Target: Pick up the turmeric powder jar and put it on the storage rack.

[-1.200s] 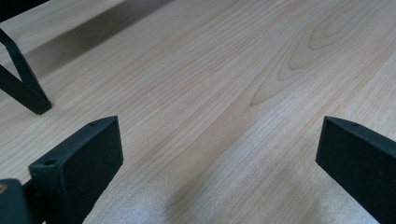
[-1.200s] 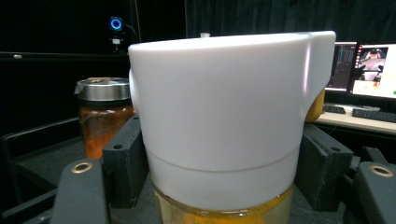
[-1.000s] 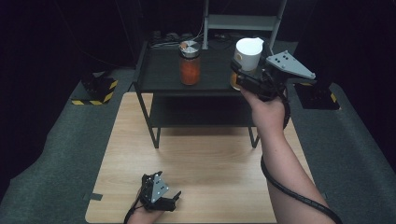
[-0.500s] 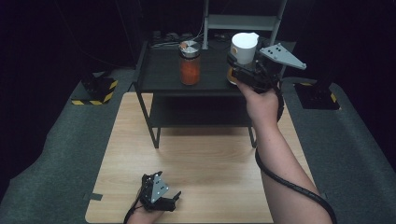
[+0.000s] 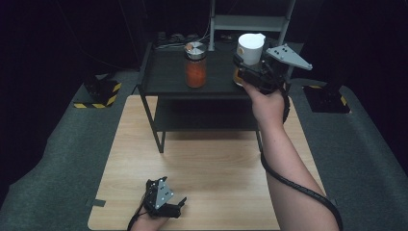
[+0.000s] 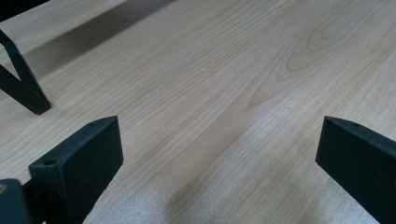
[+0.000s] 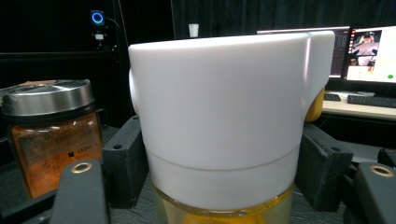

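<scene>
A wooden table (image 5: 211, 163) carries a black shelf (image 5: 163, 79) at its twelve o'clock edge. On the shelf's top at two o'clock, the right gripper (image 5: 246, 67) is clenched around a white-capped jar (image 5: 249, 48) of yellow contents. An orange spice jar (image 5: 195, 65) stands nearby at its nine o'clock. At six o'clock the left gripper (image 5: 179, 206) rests on the table, jaws spread apart with nothing between them.

Light wood table (image 5: 207, 163) on grey carpet floor (image 5: 53, 168). Black two-tier metal shelf (image 5: 168, 79) stands at the table's far edge. Yellow-black hazard-striped bases (image 5: 98, 94) on floor either side. Black curtains behind, room dark. Desk with lit monitors (image 7: 369, 51) and keyboard (image 7: 373, 99) in the background.
</scene>
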`<state>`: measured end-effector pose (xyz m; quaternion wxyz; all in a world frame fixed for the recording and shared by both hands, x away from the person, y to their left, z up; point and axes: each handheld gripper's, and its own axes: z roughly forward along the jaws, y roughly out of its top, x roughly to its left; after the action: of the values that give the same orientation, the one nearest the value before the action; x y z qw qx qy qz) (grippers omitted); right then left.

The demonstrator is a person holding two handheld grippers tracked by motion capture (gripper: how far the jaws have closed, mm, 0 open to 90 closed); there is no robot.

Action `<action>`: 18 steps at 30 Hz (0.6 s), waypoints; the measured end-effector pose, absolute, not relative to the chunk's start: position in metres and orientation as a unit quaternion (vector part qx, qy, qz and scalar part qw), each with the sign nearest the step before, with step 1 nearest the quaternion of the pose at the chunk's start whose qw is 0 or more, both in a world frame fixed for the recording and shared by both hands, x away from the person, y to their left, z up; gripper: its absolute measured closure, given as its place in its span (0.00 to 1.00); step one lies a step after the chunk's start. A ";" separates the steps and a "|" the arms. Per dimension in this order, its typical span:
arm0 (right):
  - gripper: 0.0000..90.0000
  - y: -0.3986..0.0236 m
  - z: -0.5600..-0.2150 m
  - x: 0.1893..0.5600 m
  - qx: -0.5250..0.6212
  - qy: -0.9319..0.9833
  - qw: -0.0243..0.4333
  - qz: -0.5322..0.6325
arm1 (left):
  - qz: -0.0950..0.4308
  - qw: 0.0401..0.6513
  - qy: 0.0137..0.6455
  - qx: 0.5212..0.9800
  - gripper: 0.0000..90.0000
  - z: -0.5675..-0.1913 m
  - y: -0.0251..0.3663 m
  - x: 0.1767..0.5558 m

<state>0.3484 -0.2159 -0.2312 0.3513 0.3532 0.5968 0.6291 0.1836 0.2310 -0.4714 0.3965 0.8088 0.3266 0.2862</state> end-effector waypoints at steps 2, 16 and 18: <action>0.32 -0.216 -0.231 0.349 0.353 0.597 0.351 0.629 | 0.286 0.396 0.326 0.809 0.01 -0.471 0.231 0.184; 0.32 -0.217 -0.229 0.353 0.359 0.599 0.342 0.628 | 0.287 0.398 0.326 0.808 0.01 -0.472 0.231 0.183; 0.32 -0.217 -0.228 0.353 0.359 0.601 0.342 0.627 | 0.287 0.399 0.326 0.808 0.01 -0.472 0.232 0.183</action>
<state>0.3531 -0.2170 -0.2282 0.3418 0.3593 0.6006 0.6272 0.1831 0.2316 -0.4720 0.3987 0.8080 0.3255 0.2866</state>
